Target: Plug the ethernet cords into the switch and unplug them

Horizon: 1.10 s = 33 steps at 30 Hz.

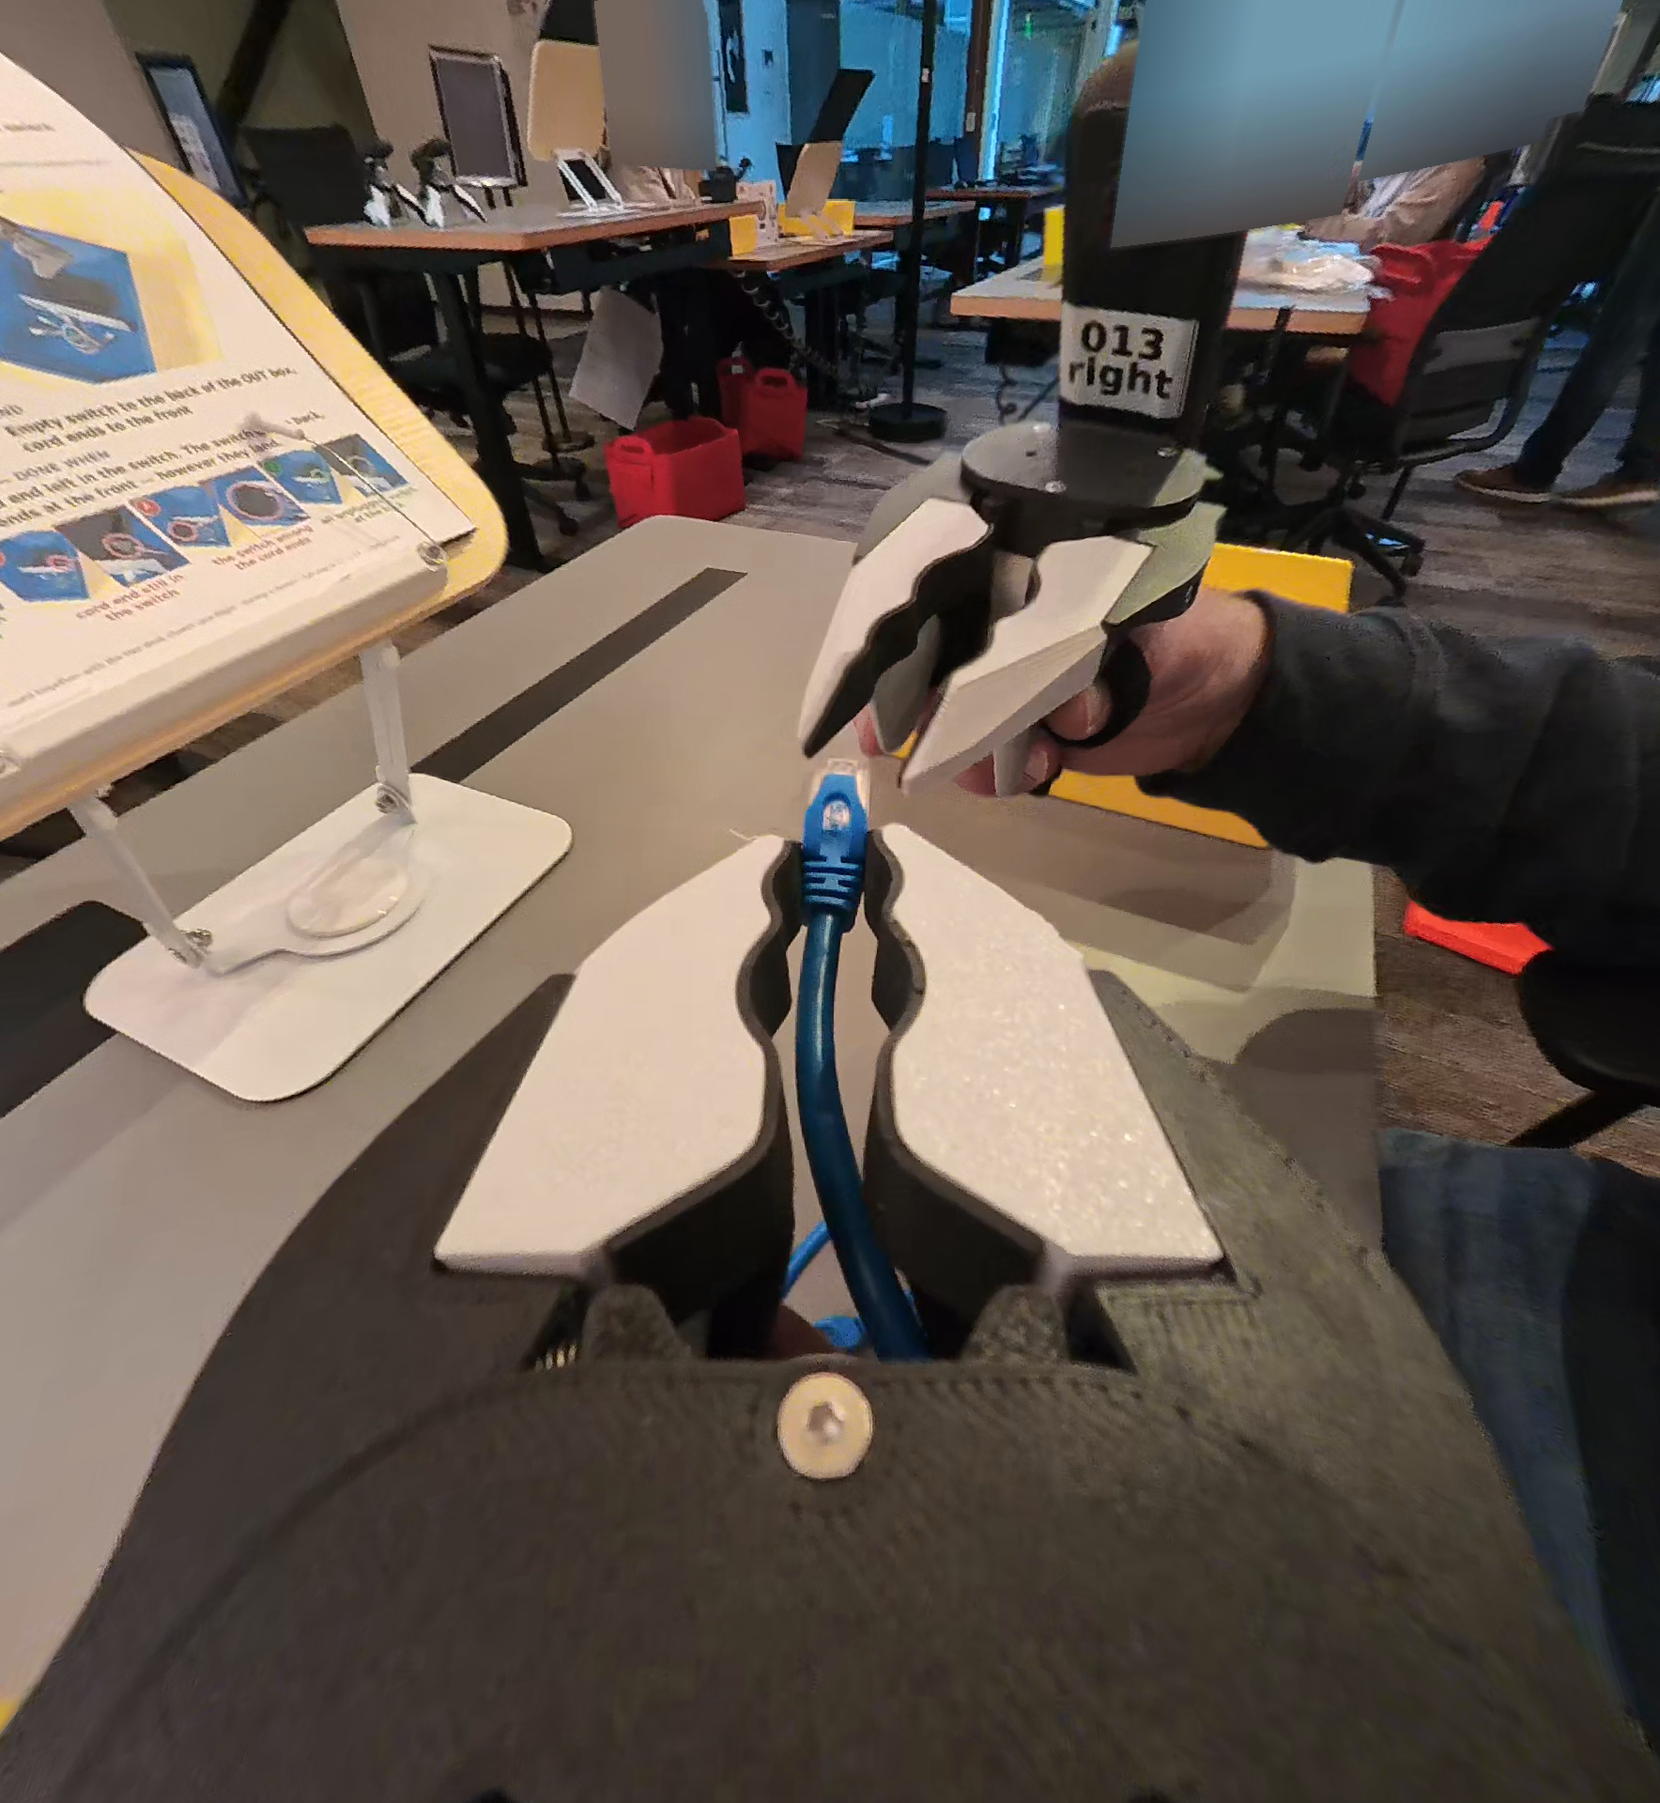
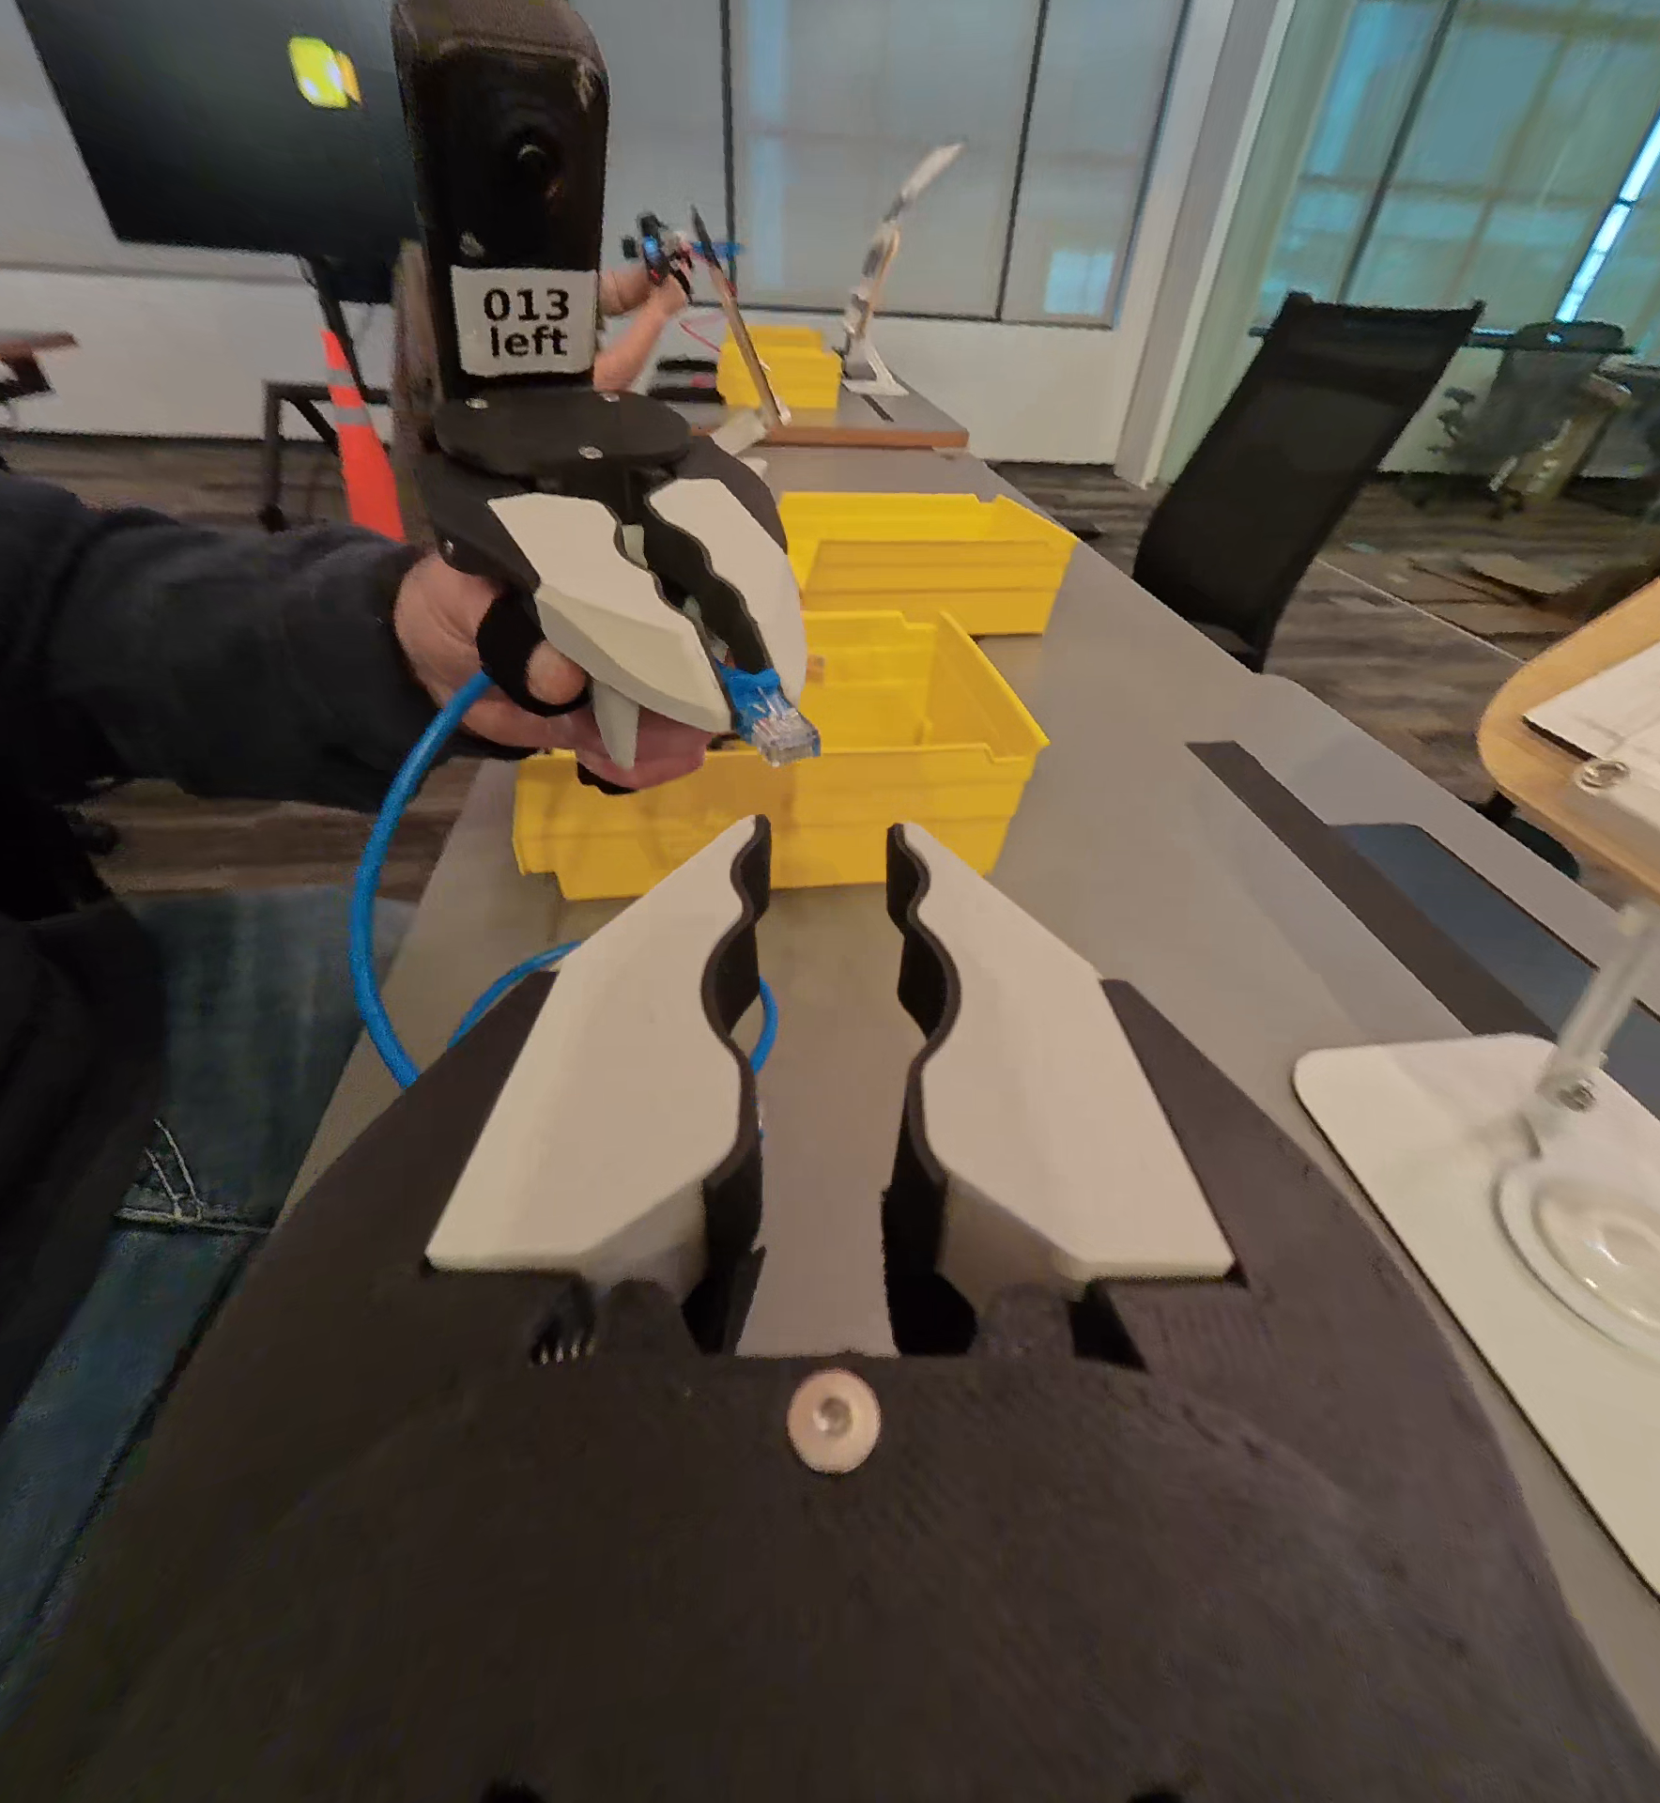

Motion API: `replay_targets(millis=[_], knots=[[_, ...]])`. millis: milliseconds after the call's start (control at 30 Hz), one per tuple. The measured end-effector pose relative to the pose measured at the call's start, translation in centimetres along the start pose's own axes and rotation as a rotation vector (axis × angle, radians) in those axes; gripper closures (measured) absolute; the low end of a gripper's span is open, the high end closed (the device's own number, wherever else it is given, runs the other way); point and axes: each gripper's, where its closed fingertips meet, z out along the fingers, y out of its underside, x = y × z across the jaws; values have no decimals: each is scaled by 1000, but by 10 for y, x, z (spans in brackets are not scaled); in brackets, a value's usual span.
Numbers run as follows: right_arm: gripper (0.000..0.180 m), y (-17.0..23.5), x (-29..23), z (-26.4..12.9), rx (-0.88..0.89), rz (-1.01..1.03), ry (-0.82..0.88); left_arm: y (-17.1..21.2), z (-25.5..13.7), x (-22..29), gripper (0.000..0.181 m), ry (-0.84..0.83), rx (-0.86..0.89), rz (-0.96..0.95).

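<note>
My left gripper (image 1: 831, 841) is shut on a blue ethernet cord (image 1: 821, 1024) just behind its clear plug (image 1: 841, 781), which sticks out past the fingertips. The cord runs back between the fingers and under the gripper. In the right wrist view the left gripper (image 2: 748, 698) holds the plug (image 2: 779, 730) in the air above the table, and the cord (image 2: 366, 878) loops down below it. My right gripper (image 2: 828, 834) is open and empty. In the left wrist view it (image 1: 860, 761) hovers right above the plug, tips pointing down at it. No switch is in view.
Yellow bins (image 2: 904, 781) sit on the grey table (image 1: 611, 683) beyond the grippers, with more (image 2: 924, 556) stacked behind. An instruction board (image 1: 173, 439) stands on a white base (image 1: 319, 937) on the table. Chairs, desks and red bags fill the room behind. Left and right tips are no more than a few centimetres apart.
</note>
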Motion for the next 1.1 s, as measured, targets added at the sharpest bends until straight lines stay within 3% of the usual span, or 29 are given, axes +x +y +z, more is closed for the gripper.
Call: replay_targets(millis=[200, 300, 467, 667, 933, 1100], knots=[[147, 35, 0, -13, -247, -55, 118, -1, -7, 8, 169, 143, 22, -42], [159, 42, -6, -19, -283, -77, 151, 0, -13, 2, 169, 134, 4, -2], [145, 68, -11, -29, -371, -29, 191, -7, -27, 2, 169, 233, 52, -88], [143, 90, -21, -35, -447, -37, 220, -19, -48, 1, 169, 371, 113, -190], [116, 135, -22, -49, -600, -13, 247, -7, -49, -15, 169, 265, 14, -131], [111, 181, -30, -54, -731, 25, 228, 0, -46, -14, 169, 250, -19, -113]])
